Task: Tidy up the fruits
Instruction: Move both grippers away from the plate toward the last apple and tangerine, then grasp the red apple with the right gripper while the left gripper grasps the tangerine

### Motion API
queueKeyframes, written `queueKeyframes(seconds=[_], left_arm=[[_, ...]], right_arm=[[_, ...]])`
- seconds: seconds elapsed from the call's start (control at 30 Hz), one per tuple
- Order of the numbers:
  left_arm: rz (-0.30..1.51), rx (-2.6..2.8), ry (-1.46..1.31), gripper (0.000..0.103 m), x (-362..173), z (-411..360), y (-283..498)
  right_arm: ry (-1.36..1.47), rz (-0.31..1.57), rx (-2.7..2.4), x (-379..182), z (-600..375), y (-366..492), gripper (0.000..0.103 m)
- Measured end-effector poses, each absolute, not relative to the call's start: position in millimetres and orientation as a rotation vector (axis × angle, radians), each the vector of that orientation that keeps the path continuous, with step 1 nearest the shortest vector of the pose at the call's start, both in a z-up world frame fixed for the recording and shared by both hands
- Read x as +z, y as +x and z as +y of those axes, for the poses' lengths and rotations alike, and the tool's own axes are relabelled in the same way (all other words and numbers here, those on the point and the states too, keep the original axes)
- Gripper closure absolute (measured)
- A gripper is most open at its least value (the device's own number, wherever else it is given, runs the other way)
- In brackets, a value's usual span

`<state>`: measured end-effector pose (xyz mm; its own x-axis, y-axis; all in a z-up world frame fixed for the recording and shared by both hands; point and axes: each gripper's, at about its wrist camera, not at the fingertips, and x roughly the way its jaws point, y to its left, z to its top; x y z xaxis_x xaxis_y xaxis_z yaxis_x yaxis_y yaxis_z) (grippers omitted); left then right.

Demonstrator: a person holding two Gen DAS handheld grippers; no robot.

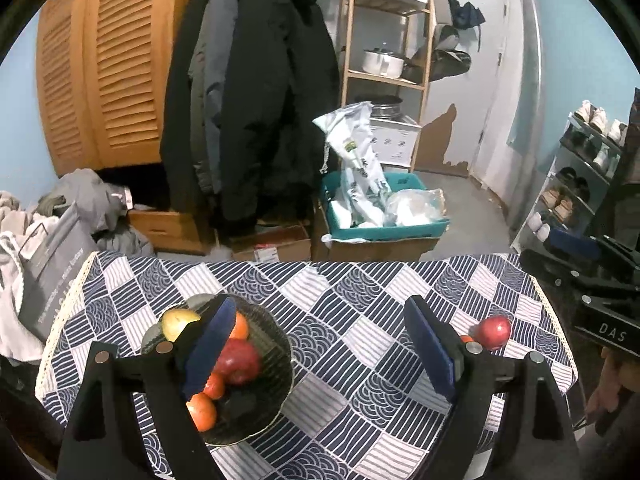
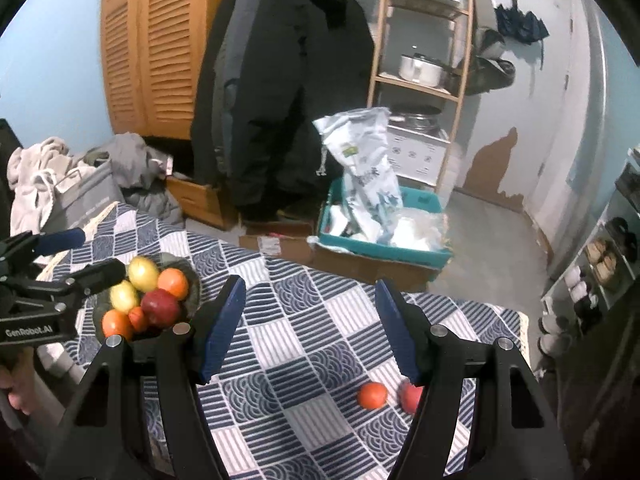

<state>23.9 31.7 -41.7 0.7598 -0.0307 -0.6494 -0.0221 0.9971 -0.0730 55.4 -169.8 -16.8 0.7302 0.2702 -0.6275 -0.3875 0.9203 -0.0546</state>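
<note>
A dark bowl [image 1: 280,364] on the checked blue-and-white tablecloth [image 1: 352,360] holds a yellow fruit [image 1: 178,322], a red apple [image 1: 240,362] and several oranges. My left gripper [image 1: 320,308] hovers above the table beside the bowl, open and empty, its left finger overlapping the fruit. A loose red apple [image 1: 495,330] lies at the table's right side. In the right wrist view the bowl [image 2: 194,280] sits far left, while an orange [image 2: 372,395] and the red apple [image 2: 409,397] lie side by side under my right gripper [image 2: 310,284]. It is open with nothing between its pads.
Beyond the table's far edge stand a teal crate [image 1: 384,232] of bags on cardboard boxes, hanging dark coats [image 1: 256,100] and a wooden shelf [image 1: 388,76]. A shoe rack [image 1: 576,168] is at the right. Clothes and a grey bag [image 1: 56,264] pile up at the left.
</note>
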Motion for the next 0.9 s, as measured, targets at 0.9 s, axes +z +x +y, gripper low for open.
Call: queueKeyframes(seconds=[0.9], left_arm=[[0.792, -0.108, 0.026, 0.015, -68.6, -63.5, 58.1]], right_arm=[[-0.116, 0.777, 0.184, -57.7, -283.0, 80.2, 0.035]])
